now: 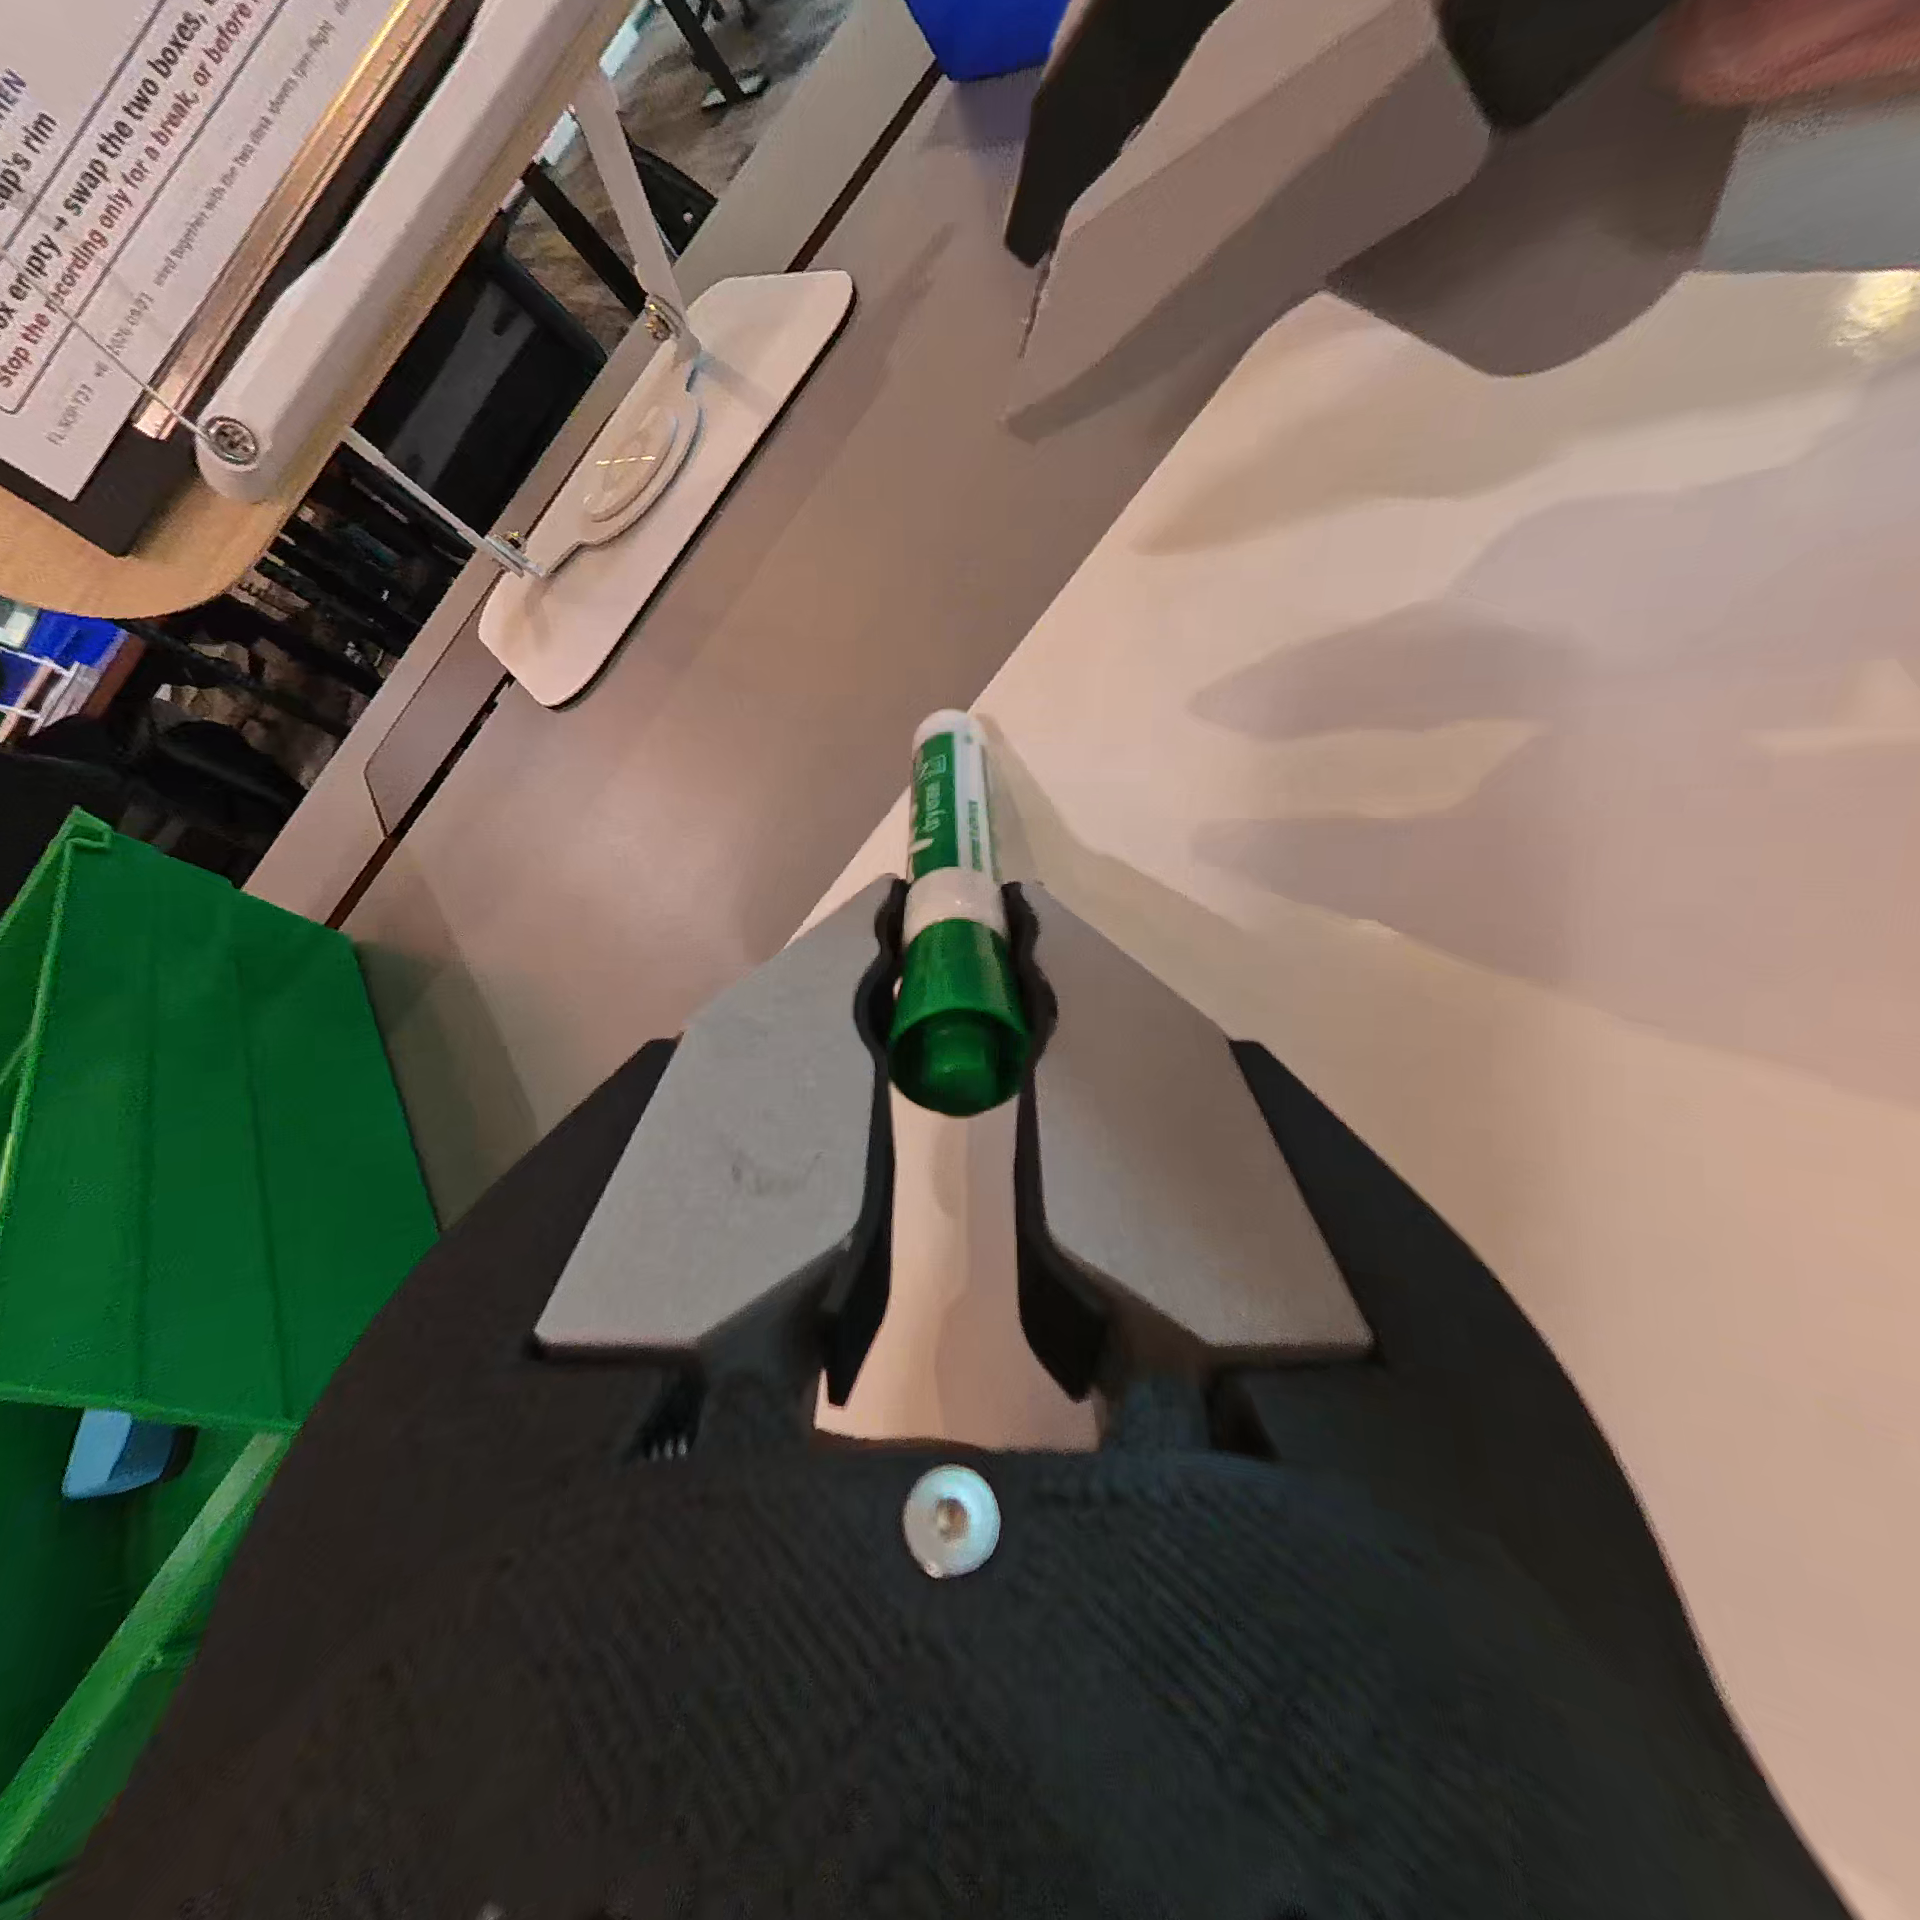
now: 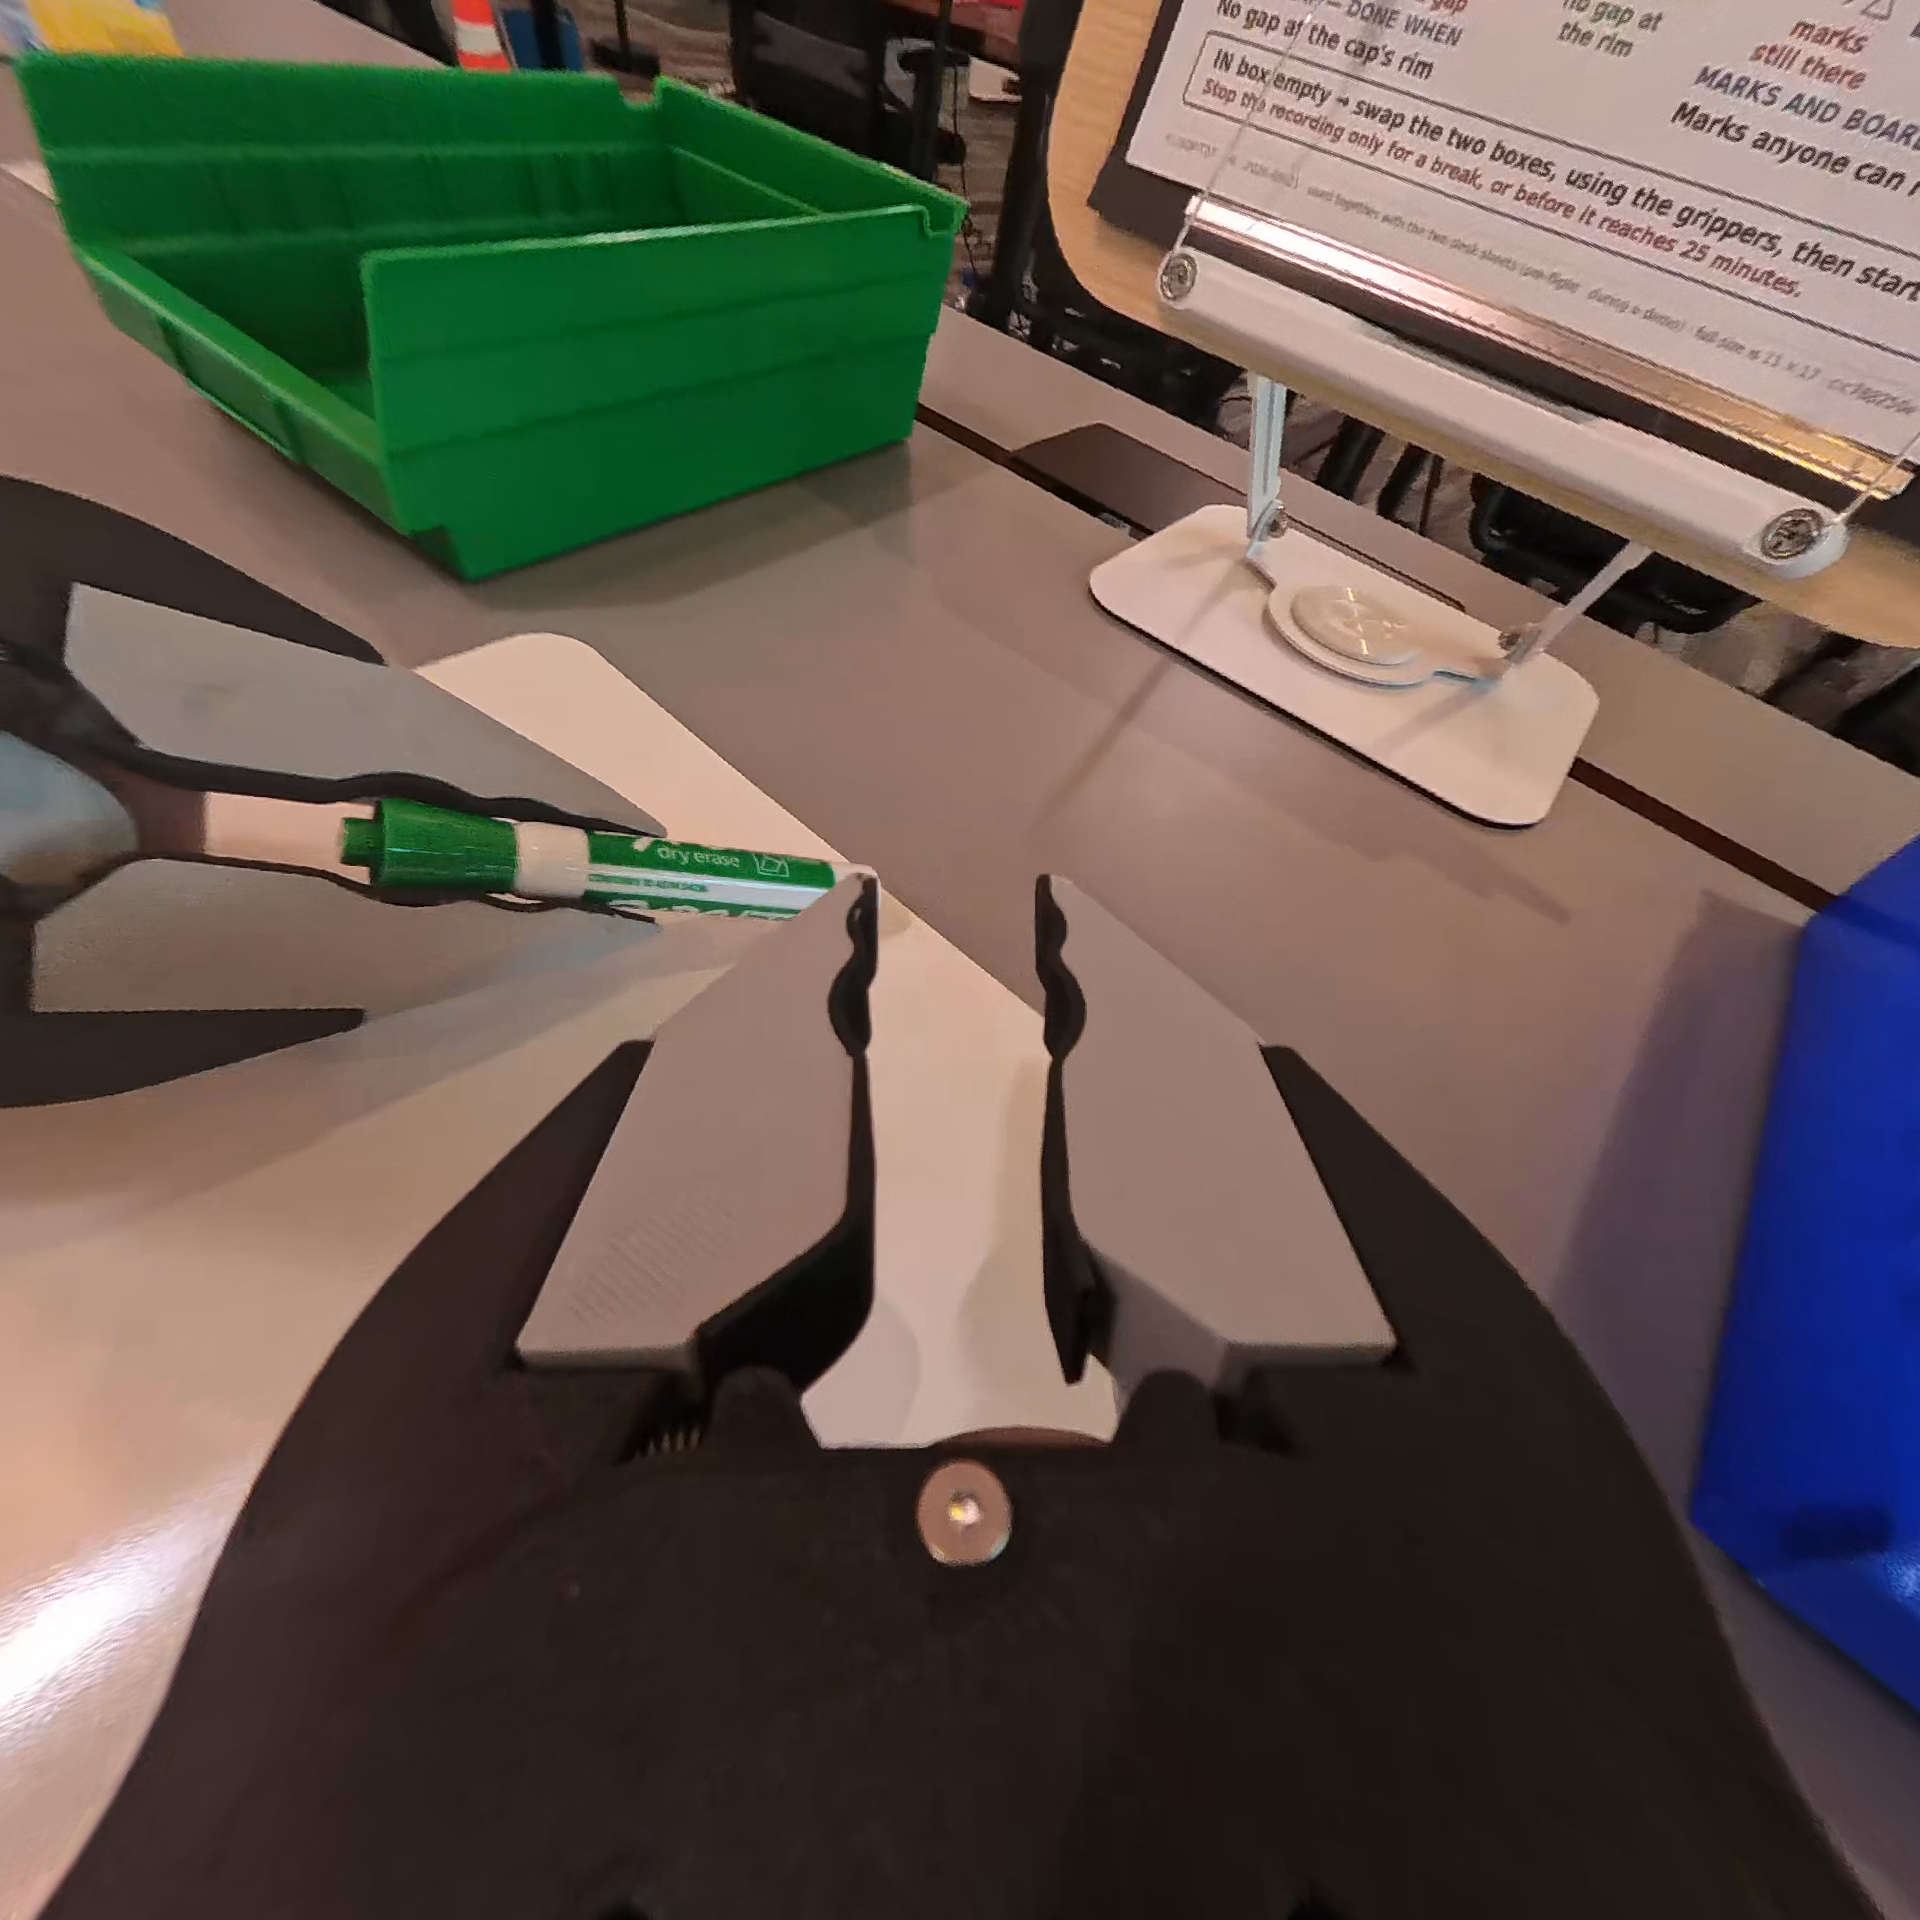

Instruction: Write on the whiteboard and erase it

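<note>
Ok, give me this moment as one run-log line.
left gripper: shut on capped green marker | right gripper: open, empty, beside marker | whiteboard: no marks visible

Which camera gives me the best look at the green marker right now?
The right wrist view: the green marker shows side-on there, cap still on, held in the left gripper above the whiteboard. The left wrist view shows the marker only end-on and foreshortened, cap end nearest the camera, clamped between the jaws.
</note>
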`<state>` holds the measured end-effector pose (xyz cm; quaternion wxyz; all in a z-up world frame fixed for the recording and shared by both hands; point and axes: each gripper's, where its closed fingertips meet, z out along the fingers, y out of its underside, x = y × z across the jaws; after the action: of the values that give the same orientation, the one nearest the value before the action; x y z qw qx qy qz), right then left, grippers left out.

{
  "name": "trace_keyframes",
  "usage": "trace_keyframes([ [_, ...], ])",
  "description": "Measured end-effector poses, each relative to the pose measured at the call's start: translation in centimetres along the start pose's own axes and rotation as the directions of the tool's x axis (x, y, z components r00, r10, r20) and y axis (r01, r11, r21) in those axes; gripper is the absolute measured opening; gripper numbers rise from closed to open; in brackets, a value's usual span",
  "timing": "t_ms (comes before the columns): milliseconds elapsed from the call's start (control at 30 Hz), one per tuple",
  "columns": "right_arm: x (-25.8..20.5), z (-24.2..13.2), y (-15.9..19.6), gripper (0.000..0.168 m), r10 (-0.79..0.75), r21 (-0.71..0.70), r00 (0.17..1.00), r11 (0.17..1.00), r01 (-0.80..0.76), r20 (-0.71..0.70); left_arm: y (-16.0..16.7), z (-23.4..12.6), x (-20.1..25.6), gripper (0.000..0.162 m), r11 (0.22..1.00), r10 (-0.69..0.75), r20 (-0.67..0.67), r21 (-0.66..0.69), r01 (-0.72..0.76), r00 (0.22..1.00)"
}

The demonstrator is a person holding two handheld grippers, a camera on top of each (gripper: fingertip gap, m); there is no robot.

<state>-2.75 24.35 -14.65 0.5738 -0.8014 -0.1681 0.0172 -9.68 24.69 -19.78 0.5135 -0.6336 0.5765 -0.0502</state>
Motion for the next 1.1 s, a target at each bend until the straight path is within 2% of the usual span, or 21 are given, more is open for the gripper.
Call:
trace_keyframes([
  [300,-0.3,0.4,0.5,0.027,-0.061,-0.037,0.998,0.998,0.06,-0.026,0.1,0.1,0.3,0.016,1.0,0.027,0.001,-0.012,-0.027,1.0],
  [433,-0.2,0.4,0.6,0.028,-0.054,-0.038,0.998,0.998,0.053,-0.029,0.0,0.2,0.0,0.029,0.999,0.033,0.035,-0.013,-0.032,0.999],
  [533,-0.3,0.5,0.7,0.028,-0.056,-0.04,0.998,0.998,0.055,-0.029,-0.2,0.1,0.0,0.032,1.0,0.013,0.031,0.001,-0.013,0.999],
  [633,-0.2,0.3,0.4,0.033,-0.062,-0.022,0.997,0.998,0.061,-0.041,-0.4,-0.1,-0.3,0.041,1.0,-0.014,0.037,0.016,0.013,0.999],
  [700,0.1,-0.1,-0.4,0.04,-0.062,0.024,0.996,0.998,0.064,-0.067,-0.9,-0.4,-0.6,0.046,0.998,-0.055,0.043,0.044,0.054,0.998],
  [767,0.1,-1.3,-2.3,0.046,-0.069,0.136,0.995,0.988,0.079,-0.076,-1.8,-1.2,-1.4,0.048,0.987,-0.121,0.062,0.113,0.113,0.991],
  [867,0.2,-4.1,-5.2,0.056,-0.082,0.322,0.988,0.939,0.12,-0.128,-3.1,-3.3,-3.3,0.062,0.963,-0.192,0.129,0.217,0.161,0.973],
  [967,-0.3,-7.4,-6.9,0.064,-0.053,0.467,0.99,0.877,0.11,-0.133,-3.8,-6.2,-3.9,0.07,0.941,-0.217,0.173,0.297,0.159,0.961],
  [1100,-1.9,-11.1,-6.7,0.086,-0.045,0.493,0.992,0.865,0.096,-0.115,-4.0,-10.1,-2.9,0.082,0.925,-0.207,0.199,0.358,0.125,0.958],
])
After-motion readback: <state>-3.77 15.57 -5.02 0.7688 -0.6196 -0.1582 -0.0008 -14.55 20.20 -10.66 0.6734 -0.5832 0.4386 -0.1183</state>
